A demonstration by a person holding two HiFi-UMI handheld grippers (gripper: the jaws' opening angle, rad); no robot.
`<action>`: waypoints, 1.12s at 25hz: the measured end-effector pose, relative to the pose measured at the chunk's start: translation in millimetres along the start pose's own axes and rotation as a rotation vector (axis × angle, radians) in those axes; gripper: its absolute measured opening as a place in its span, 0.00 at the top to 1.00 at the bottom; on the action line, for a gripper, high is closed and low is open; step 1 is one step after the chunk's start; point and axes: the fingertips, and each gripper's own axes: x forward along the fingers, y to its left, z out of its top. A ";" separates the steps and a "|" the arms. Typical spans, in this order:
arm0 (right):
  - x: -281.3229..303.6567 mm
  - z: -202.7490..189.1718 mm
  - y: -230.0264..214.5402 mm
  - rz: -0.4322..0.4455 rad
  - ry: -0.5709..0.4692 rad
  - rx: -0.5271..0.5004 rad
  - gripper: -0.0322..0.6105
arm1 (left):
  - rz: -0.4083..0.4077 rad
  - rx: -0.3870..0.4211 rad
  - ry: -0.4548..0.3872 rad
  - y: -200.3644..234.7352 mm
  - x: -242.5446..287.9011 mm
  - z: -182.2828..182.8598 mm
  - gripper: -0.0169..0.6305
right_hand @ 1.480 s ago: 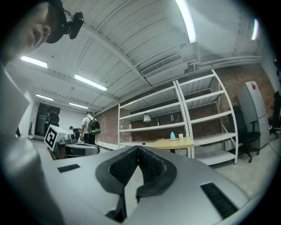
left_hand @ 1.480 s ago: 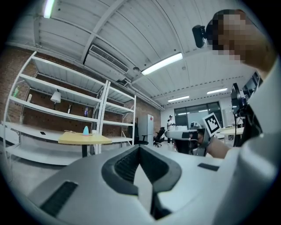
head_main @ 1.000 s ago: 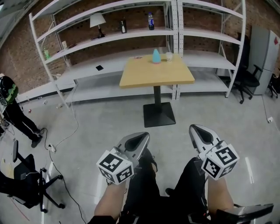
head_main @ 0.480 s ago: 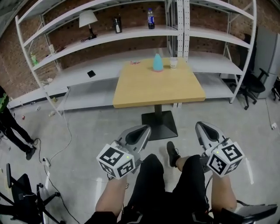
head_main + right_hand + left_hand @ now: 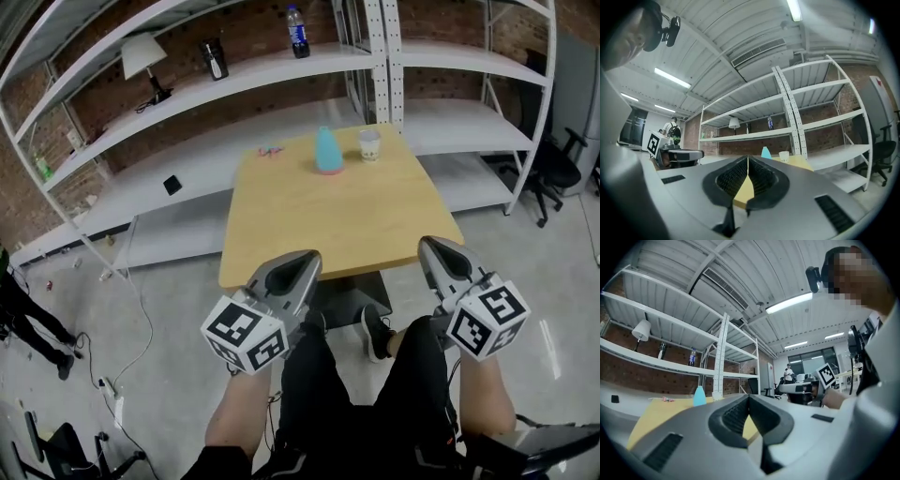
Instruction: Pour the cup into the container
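No word, number or brand can be read anywhere. The bottle (image 5: 298,19) on the shelf (image 5: 262,70) has a label, but its print is too small. The marker cube (image 5: 246,335) on the left gripper (image 5: 309,258) and the marker cube (image 5: 487,321) on the right gripper (image 5: 428,244) show only black-and-white square patterns, no letters
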 end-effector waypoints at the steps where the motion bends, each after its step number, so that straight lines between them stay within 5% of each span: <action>1: 16.8 -1.7 -7.4 0.003 0.001 0.002 0.95 | -0.005 0.004 0.005 13.1 10.1 -2.2 0.97; 8: 133.3 -1.7 -55.8 0.017 0.001 0.010 0.93 | -0.010 0.036 0.034 108.7 74.0 -4.0 0.97; 17: 246.7 -11.4 -126.2 -0.033 0.075 -0.024 0.70 | -0.020 -0.007 0.061 204.9 151.8 -16.7 0.97; 28: 328.4 -46.0 -191.8 -0.071 0.205 0.028 0.50 | -0.150 0.009 0.153 256.9 207.2 -62.1 0.97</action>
